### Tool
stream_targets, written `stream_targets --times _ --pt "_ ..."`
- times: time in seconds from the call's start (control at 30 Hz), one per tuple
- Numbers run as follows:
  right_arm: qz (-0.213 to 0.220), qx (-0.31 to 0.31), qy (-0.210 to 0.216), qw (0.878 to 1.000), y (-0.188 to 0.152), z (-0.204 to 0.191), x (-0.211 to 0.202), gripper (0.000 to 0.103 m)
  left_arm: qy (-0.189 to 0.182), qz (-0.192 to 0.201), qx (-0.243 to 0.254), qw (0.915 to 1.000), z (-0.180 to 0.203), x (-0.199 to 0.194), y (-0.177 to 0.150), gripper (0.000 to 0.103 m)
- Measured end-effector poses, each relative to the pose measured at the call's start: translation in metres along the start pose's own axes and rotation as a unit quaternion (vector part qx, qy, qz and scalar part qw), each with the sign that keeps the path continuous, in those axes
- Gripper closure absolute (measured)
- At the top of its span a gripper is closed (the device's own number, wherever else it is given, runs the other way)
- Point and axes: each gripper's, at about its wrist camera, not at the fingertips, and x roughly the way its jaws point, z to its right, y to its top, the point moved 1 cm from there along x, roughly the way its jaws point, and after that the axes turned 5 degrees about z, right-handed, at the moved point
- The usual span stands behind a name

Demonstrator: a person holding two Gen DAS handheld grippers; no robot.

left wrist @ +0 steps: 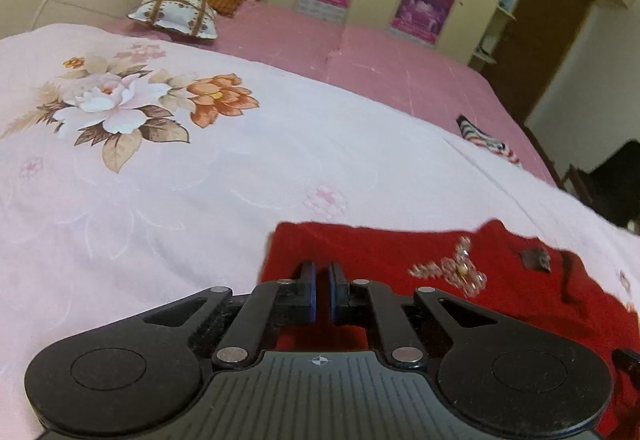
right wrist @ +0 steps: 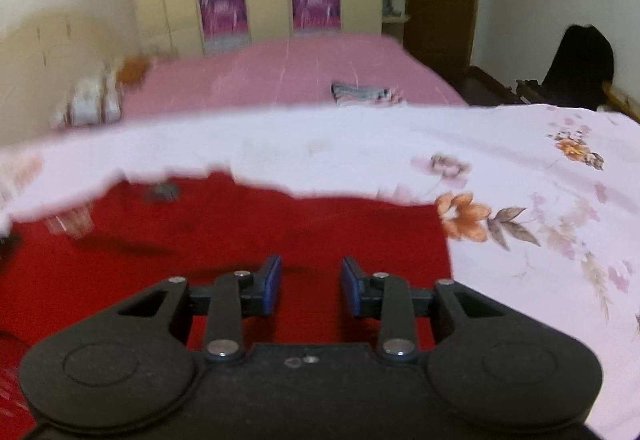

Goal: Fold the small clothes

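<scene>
Left wrist view: the left hand-held gripper (left wrist: 322, 272) is hanging over the near left part of a red garment (left wrist: 384, 252), its blue pads pressed almost together with only a thin slit between them; whether any cloth is caught there cannot be told. Ahead and to its left, a pale floral sheet (left wrist: 160, 168) is lying across the bed, with a patterned pillow (left wrist: 176, 14) far ahead near the headboard. Just right of the fingers, a beaded ornament (left wrist: 452, 272) is sitting on the red fabric, and further right a small dark tag (left wrist: 536, 260). Far ahead to the right, a striped cloth (left wrist: 488, 140) is lying on the pink mattress cover (left wrist: 360, 52).

Right wrist view, which is blurred: the right hand-held gripper (right wrist: 310, 282) is hovering over the red garment (right wrist: 240, 224) with its pads spread apart and nothing between them. The garment is lying flat beneath and to the left of it; the floral sheet (right wrist: 540, 240) is stretching ahead and to the right.
</scene>
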Motion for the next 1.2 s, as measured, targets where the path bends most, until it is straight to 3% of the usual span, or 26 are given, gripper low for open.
stream_targets --times 0.13,0.23,0.43,0.63,0.73,0.9,1.07,1.2 --pt "0.003 0.016 -0.001 1.000 0.003 0.011 0.004 0.072 0.012 -0.001 0.025 0.9996 0.005 -0.003 -0.001 0.096" --pt "0.005 0.009 0.003 1.000 0.005 0.005 -0.009 0.071 0.014 0.008 0.046 0.9988 0.012 -0.026 -0.007 0.096" --pt "0.020 -0.001 0.070 0.997 -0.016 -0.028 -0.056 0.070 -0.034 0.007 0.083 0.9960 0.030 -0.082 -0.042 0.096" --pt "0.007 -0.031 0.134 0.990 -0.050 -0.078 -0.093 0.071 -0.105 -0.033 0.117 0.9870 0.070 -0.127 -0.091 0.096" --pt "-0.001 -0.062 0.151 0.987 -0.063 -0.100 -0.103 0.071 -0.105 -0.045 0.140 0.9835 0.083 -0.130 -0.113 0.096" --pt "-0.003 -0.126 0.109 0.986 -0.085 -0.103 -0.108 0.072 -0.087 -0.037 0.155 0.9834 0.065 -0.138 -0.127 0.096" --pt "-0.007 -0.083 0.055 0.995 -0.089 -0.054 -0.116 0.068 -0.064 -0.041 0.132 0.9883 0.029 -0.155 -0.130 0.096" --pt "-0.012 -0.038 0.049 0.998 -0.099 -0.020 -0.117 0.069 -0.050 -0.033 0.121 0.9908 0.015 -0.160 -0.135 0.096"
